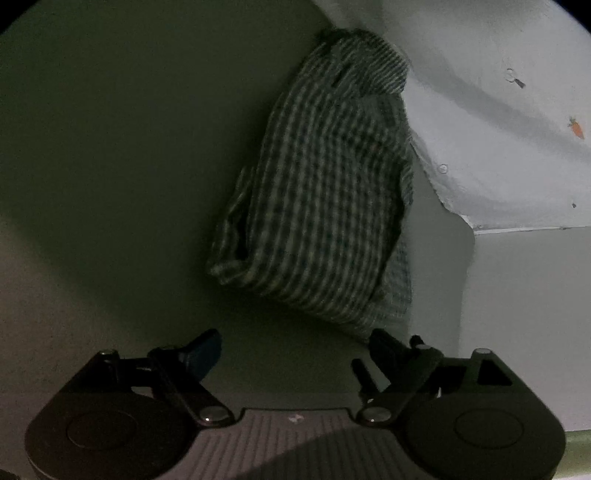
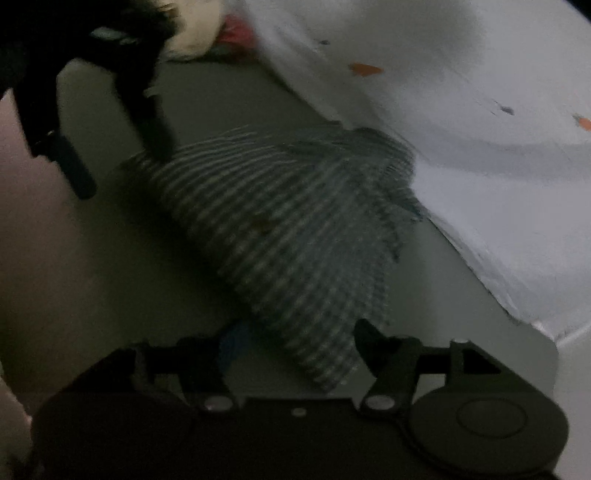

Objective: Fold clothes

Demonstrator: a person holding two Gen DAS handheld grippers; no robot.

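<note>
A small green-and-white checked garment (image 1: 317,192) lies folded into a long bundle on a dull green surface (image 1: 110,147). My left gripper (image 1: 295,347) hovers just short of its near end, open, with nothing between its fingers. In the right wrist view the same checked garment (image 2: 295,236) runs diagonally, and its near tip lies between the fingers of my right gripper (image 2: 295,345), which stand apart. The left gripper (image 2: 118,162) shows there at the top left, open, one finger at the garment's far end. The picture is dim and blurred.
A white cloth with small orange prints (image 1: 498,110) lies wrinkled against the checked garment's right side, also seen as the white cloth (image 2: 480,129). Something white and fluffy (image 2: 192,37) and a red item (image 2: 236,29) sit at the far end.
</note>
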